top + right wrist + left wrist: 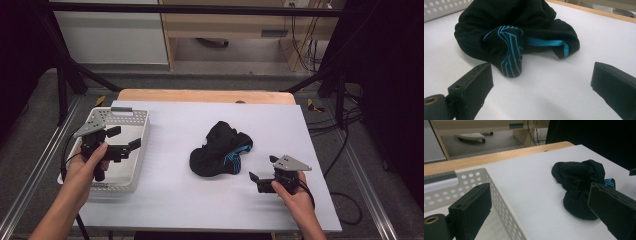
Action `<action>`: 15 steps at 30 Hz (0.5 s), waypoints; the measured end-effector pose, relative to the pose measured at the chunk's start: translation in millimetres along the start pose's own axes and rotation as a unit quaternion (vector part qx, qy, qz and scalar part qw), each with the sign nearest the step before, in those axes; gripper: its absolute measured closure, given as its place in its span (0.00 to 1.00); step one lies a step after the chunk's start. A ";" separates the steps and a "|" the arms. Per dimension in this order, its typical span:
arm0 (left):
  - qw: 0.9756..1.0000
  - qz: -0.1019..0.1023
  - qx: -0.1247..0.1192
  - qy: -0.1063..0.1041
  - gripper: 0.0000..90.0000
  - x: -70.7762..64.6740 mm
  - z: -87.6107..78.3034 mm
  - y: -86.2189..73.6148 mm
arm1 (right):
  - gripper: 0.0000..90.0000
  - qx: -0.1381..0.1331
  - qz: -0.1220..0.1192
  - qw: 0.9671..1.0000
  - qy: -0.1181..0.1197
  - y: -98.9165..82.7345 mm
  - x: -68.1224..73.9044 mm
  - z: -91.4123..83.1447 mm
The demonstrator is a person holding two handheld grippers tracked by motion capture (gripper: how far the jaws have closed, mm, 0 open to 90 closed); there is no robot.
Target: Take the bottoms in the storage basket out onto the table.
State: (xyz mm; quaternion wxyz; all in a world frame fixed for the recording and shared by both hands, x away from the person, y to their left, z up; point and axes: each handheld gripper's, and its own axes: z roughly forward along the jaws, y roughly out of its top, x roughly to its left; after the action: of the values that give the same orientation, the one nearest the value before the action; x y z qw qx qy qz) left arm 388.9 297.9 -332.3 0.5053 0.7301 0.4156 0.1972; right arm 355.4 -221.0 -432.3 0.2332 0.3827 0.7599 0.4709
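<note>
- Wooden table (pixel 205 95) under a white sheet cover (pixel 200 200); the wood shows as a strip along the far edge. The cover's near edge is cut off by the frame bottom in the high view.
- White perforated plastic basket (pixel 142 131) on the table's left side. The left hand and tool hide much of its inside in the high view; the left gripper view gives the hole pattern of its wall (pixel 504 202) and a grey label strip on its far rim.
- Crumpled black garment with turquoise stripes (pixel 220 150) lying at mid-table on the cover, well apart from the basket. What kind of garment it is cannot be made out. The right gripper view shows the stripe pattern and a turquoise band (pixel 510 47) plainly; the left gripper view shows mostly black cloth (pixel 579 185) with a small turquoise patch, partly hidden behind a jaw.
- Left tool (pixel 124 138) held over the basket, jaws spread wide, nothing between them.
- Right tool (pixel 264 173) near the garment's right side, just above the cover, jaws spread, pointing at the cloth without touching it.
</note>
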 end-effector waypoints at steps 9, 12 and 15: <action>1.000 -0.004 0.009 -0.001 0.06 0.9 0.4 -11.7 | 0.05 0.002 0.000 1.000 0.001 0.0 0.6 0.8; 1.000 0.000 0.011 0.001 0.06 -0.3 1.7 -13.2 | 0.05 0.001 0.000 1.000 0.001 0.0 0.3 0.3; 1.000 0.004 0.013 0.003 0.06 -3.2 3.0 -15.1 | 0.05 0.000 0.000 1.000 0.001 -0.1 0.1 0.0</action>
State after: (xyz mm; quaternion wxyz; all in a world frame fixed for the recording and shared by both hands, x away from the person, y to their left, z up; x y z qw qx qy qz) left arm 383.0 295.7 -346.7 0.4936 0.7380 0.4164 0.1956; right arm 355.3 -220.9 -432.4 0.2325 0.3827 0.7599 0.4712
